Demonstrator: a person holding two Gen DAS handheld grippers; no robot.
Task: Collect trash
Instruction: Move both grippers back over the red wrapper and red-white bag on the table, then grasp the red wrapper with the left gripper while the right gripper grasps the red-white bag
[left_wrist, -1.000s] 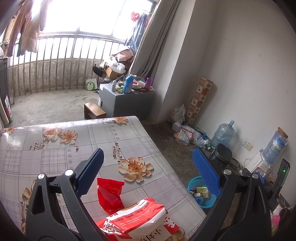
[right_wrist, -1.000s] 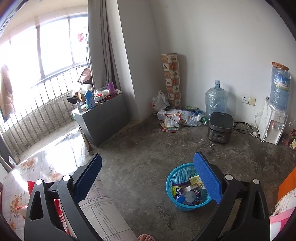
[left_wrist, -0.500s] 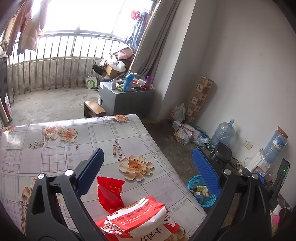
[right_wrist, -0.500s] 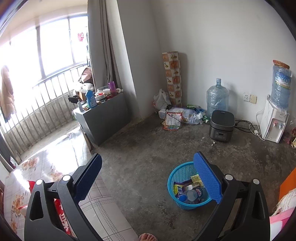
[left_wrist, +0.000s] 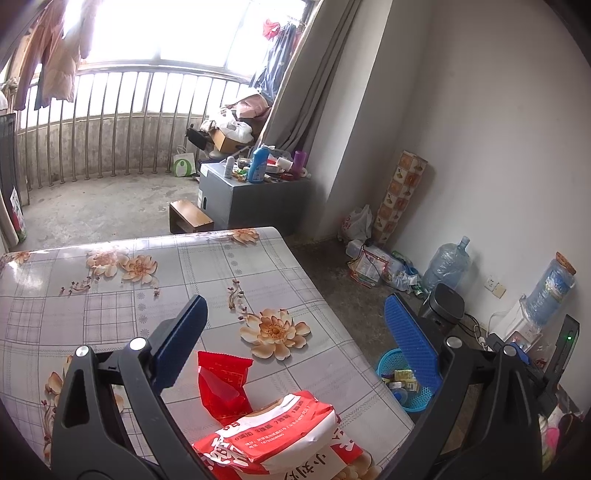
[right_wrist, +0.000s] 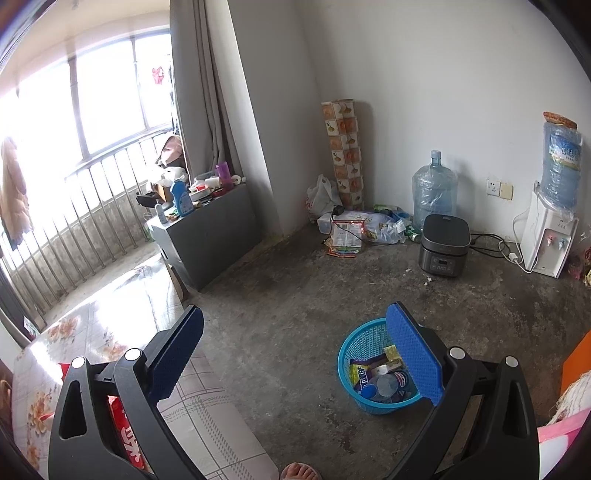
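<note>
In the left wrist view my left gripper (left_wrist: 293, 336) is open above the flowered table (left_wrist: 110, 291), with nothing between its fingers. A small red wrapper (left_wrist: 221, 384) lies just below and between the fingers, and a red and white packet (left_wrist: 273, 439) lies nearer the camera. On the floor past the table's right edge stands a blue basket (left_wrist: 391, 369) with trash in it. In the right wrist view my right gripper (right_wrist: 295, 343) is open and empty over the concrete floor, the blue basket (right_wrist: 354, 350) behind its right finger. The red packet (right_wrist: 125, 432) peeks out behind the left finger.
A grey cabinet (right_wrist: 210, 232) with bottles stands by the balcony rail. Bags and litter (right_wrist: 354, 229), a water jug (right_wrist: 434, 195), a rice cooker (right_wrist: 445, 251) and a water dispenser (right_wrist: 550, 229) line the far wall. A person's toes (right_wrist: 299, 470) show at the bottom edge.
Both views have shifted slightly: the basket has slid a little right and down in the right wrist view. Both grippers stay open; nothing was picked up.
</note>
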